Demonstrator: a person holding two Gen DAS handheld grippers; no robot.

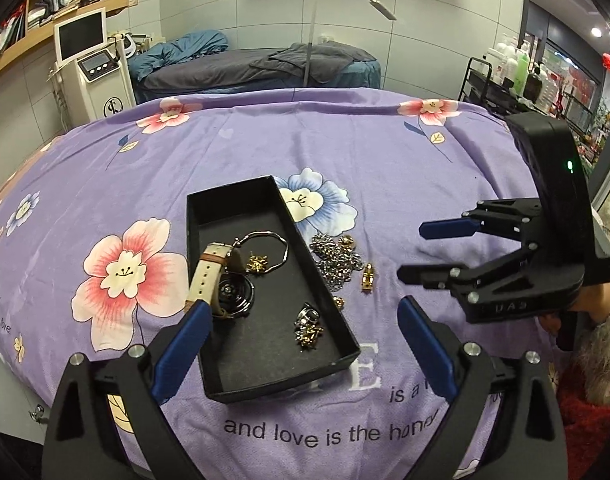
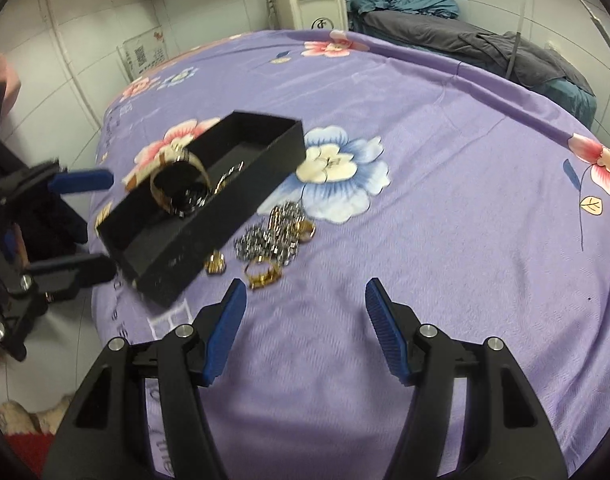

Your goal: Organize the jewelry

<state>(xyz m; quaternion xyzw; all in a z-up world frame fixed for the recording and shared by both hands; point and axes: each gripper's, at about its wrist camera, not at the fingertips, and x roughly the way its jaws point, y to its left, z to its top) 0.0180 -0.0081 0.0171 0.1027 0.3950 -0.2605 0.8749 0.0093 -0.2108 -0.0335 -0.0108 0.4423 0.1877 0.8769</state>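
Fingers of your left gripper (image 1: 301, 334) are standing wide apart nearest the lens, holding nothing, and they are framing the near end of the black box (image 1: 347, 354), which is lying on the purple floral sheet (image 1: 405, 168). Your left blue pad (image 1: 185, 352) is sitting just beside the cream strap of the watch (image 1: 221, 280), though you cannot tell whether it is touching. That watch is leaning against the box's left wall with its dark dial down on the floor of the box. Also inside, 1 small silver and gold cluster (image 1: 308, 326) is lying near the right wall, and farther in, a thin hoop (image 1: 271, 250) and a little gold charm (image 1: 257, 263) are resting side by side. Just outside the right wall, a silver chain pile (image 1: 337, 260) is lying on the sheet, with 1 gold clasp piece (image 1: 367, 277) beside it and another gold bit (image 1: 338, 302) right against the box. Your right gripper (image 1: 411, 250) is hovering off to the right above the sheet, its jaws apart and gripping nothing. From the right wrist view, those open fingers (image 2: 385, 332) are pointing at the sheet just short of a gold ring (image 2: 261, 274) and the chain pile. Beyond the bed, a white machine (image 1: 91, 64) and a grey treatment couch (image 1: 257, 68) are standing against the tiled wall.
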